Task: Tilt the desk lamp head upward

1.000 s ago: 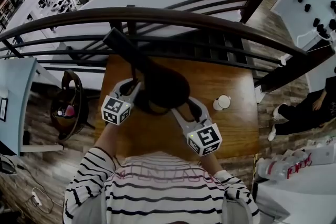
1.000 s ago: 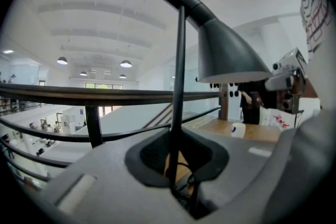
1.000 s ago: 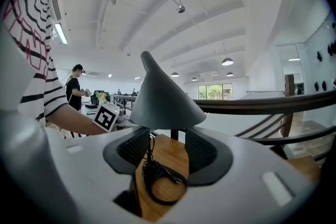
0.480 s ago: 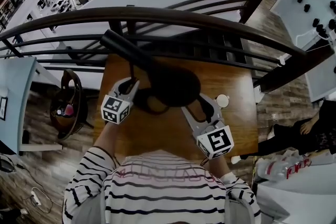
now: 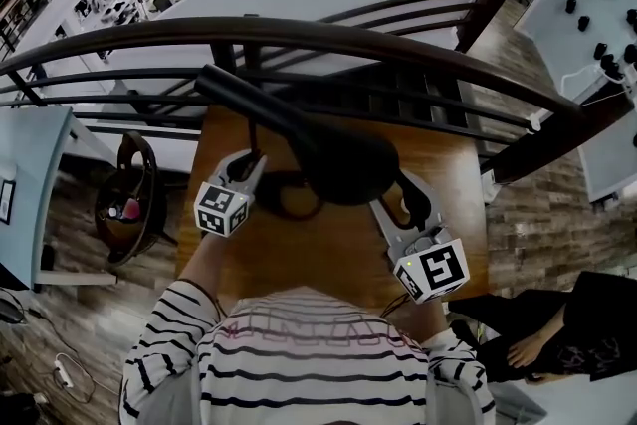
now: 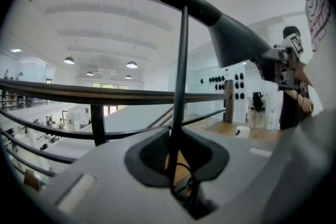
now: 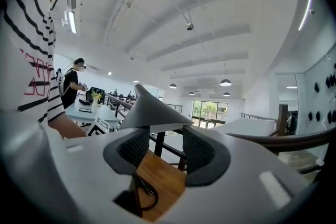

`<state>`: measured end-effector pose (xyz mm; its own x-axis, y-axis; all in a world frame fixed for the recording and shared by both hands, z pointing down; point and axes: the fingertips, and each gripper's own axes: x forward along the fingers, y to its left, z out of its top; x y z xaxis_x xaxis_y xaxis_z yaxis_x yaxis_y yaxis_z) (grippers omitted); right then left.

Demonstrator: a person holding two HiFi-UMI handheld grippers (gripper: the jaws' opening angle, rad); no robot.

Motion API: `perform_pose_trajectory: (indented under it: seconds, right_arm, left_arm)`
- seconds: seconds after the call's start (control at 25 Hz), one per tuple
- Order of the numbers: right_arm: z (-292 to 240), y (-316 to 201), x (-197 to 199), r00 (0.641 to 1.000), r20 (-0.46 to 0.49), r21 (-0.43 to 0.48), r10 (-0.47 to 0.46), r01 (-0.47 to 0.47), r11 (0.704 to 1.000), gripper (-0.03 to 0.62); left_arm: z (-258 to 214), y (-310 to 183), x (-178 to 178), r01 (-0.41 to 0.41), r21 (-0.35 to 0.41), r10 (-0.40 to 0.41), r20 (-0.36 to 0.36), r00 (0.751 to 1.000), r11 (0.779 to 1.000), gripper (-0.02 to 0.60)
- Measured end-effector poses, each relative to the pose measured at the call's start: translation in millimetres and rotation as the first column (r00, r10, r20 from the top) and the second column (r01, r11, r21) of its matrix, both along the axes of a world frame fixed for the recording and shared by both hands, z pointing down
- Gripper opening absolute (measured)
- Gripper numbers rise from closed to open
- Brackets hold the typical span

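1. The desk lamp stands on the wooden tabletop (image 5: 338, 254) near a dark railing (image 5: 299, 30). Its black, cone-shaped lamp head (image 5: 348, 169) hangs out over the wood.
2. The left hand-held gripper (image 5: 251, 160) is closed down narrow on the lamp's thin upright stem (image 6: 181, 86), with a pad pressing it from each side.
3. The right hand-held gripper (image 5: 398, 196) stands wide open with nothing pinched between its jaws. The head's rim lies just above its pad tips, but whether they touch cannot be told.

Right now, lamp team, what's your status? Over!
Left gripper shut on lamp stem. Right gripper open, jaws under lamp head rim. Railing behind lamp, nothing blocking seen.
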<state>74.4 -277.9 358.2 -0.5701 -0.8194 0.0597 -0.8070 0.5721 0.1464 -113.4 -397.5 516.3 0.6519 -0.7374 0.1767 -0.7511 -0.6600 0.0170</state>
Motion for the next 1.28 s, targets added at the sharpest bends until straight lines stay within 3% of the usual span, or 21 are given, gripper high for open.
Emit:
perform_pose_trajectory:
  seconds: [0.28,0.56,0.8,1.28]
  right_arm:
    - [-21.0,-4.6,-2.2,0.985,0.169,0.015,-0.036,0.034,0.999,0.173]
    - [-65.9,-10.1,-0.7,0.97,0.222,0.086,-0.098,0.081,0.993,0.166]
    - [-93.4,-12.2,-3.7,0.94,0.304,0.083,-0.156,0.137,0.987,0.155]
    - [-135.1,-16.1,-19.3,0.963,0.224,0.057,-0.149,0.14,0.989,0.152]
  left_arm:
    - [2.0,2.1,-0.2,0.006,-0.003,-0.006,0.008,1.0,1.0,0.054]
    - [-0.7,2.5,1.2,0.009,-0.006,-0.009,-0.001,1.0,1.0,0.054]
    - [-0.5,3.1,1.4,0.016,-0.003,-0.016,-0.008,1.0,1.0,0.054]
    - [-3.6,3.9,-4.5,0.015,0.01,-0.014,-0.038,0.999,1.0,0.055]
